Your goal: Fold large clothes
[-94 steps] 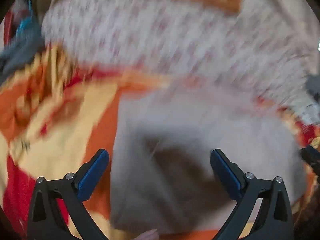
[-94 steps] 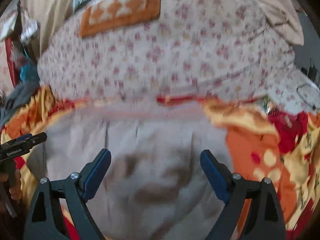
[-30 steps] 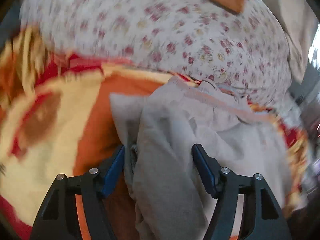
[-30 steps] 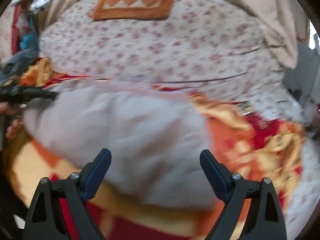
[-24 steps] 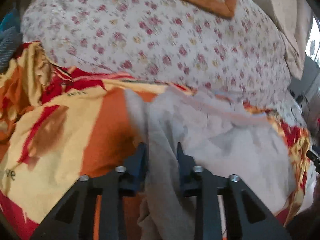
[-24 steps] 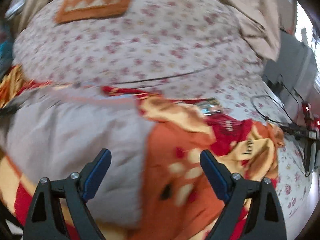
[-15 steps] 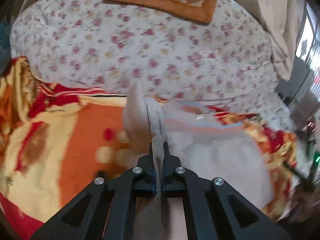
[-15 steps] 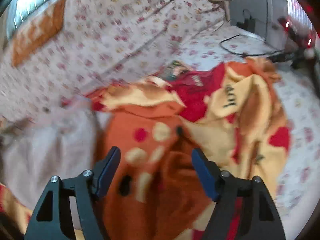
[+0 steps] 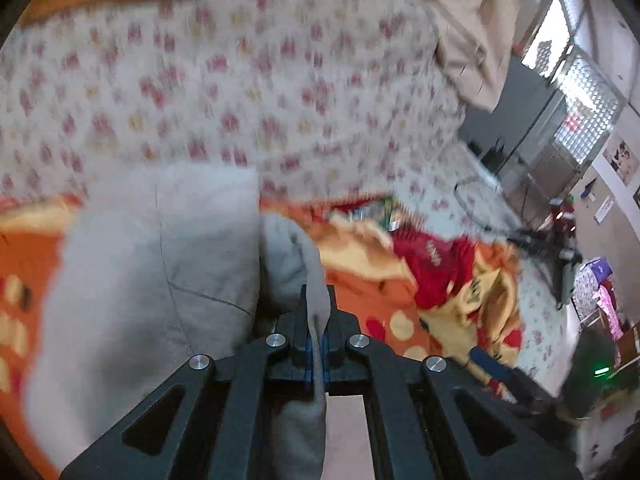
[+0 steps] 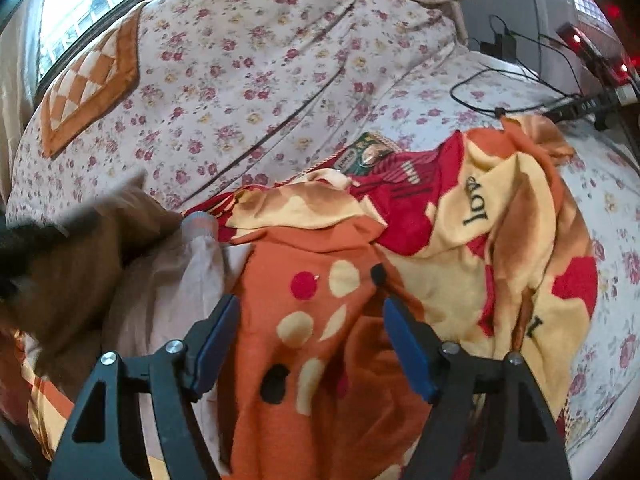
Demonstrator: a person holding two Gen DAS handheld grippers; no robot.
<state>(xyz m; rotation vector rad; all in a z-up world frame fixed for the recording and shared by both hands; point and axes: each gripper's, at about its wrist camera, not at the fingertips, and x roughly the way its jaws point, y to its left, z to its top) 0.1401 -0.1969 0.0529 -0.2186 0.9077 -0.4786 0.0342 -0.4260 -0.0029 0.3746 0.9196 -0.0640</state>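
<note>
A pale grey sweatshirt [image 9: 152, 280] lies on an orange, yellow and red blanket [image 9: 380, 304] on the bed. My left gripper [image 9: 316, 312] is shut on a fold of the grey sweatshirt, which hangs down between its arms. In the right wrist view the sweatshirt [image 10: 168, 292] lies at the left, with a ribbed cuff [image 10: 200, 224] showing. My right gripper [image 10: 310, 332] is open and empty, low over the orange spotted part of the blanket [image 10: 312, 320], right of the sweatshirt.
A floral bedsheet [image 10: 260, 60] covers the bed, with an orange checked pillow [image 10: 88, 80] at the back left. A green packet [image 10: 364, 152] lies at the blanket's far edge. Black cables and a power strip [image 10: 560, 108] lie at the right. A blurred brown shape [image 10: 72, 256] is at left.
My left gripper closed on a fold of the sweatshirt and carried it to the right. My right gripper swung right off the sweatshirt to above the blanket, with its jaws slightly narrower.
</note>
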